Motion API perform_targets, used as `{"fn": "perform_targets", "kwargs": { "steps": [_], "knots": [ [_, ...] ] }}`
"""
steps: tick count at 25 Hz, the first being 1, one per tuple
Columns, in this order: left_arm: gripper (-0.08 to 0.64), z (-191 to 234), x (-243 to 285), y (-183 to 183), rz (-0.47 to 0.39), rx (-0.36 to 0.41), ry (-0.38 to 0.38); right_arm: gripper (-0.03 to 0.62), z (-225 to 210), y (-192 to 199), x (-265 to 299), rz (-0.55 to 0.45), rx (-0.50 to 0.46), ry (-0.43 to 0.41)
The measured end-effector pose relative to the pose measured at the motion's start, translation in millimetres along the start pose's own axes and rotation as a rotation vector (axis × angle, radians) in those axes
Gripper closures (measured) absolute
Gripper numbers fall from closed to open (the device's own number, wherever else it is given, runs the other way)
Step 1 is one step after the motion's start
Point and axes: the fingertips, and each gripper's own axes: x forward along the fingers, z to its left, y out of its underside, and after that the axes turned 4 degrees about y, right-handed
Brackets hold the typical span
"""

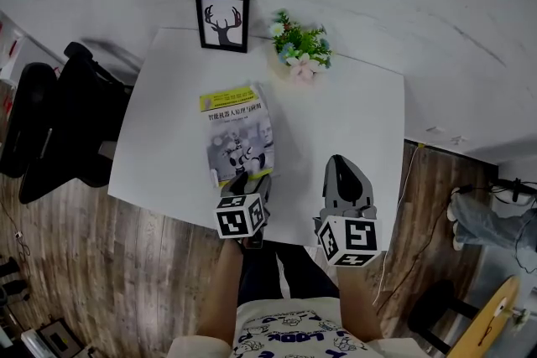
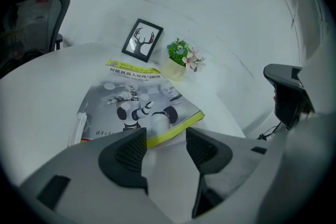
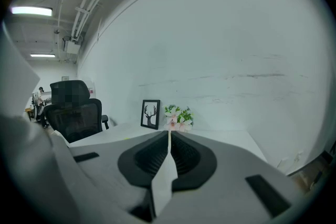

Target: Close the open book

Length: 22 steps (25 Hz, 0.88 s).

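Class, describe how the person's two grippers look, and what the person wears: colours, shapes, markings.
Both the left gripper and right gripper have grey shells with two jaws lined by black ribbed pads. Each carries a white cube printed with black square markers. No cables show on them. The person wears a white shirt with blue print.

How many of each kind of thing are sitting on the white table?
Book: 1
Picture frame: 1
Pot of flowers: 1
Total: 3
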Motion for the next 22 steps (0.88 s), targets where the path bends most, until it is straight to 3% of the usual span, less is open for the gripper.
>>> {"fn": "perform_targets", "kwargs": {
  "steps": [4, 11, 19, 22],
  "knots": [
    [0.284, -9, 4, 2, 0.023, 0.043, 0.027, 0.557, 0, 0, -2, -0.003, 0.002, -0.004],
    [0.278, -21, -10, -6, -0.015, 0.066, 0.037, 0.557, 5, -10, -7, -0.027, -0.001, -0.024],
    [0.281, -38, -73, -84, -0.250, 0.197, -0.010, 0.558, 22, -46, -11, -0.109, -0.008, -0.077],
    [0.338, -43, -108, -119, -0.366, 0.250, -0.046, 0.557, 32, -62, -12, -0.144, -0.017, -0.105]
  ]
}}
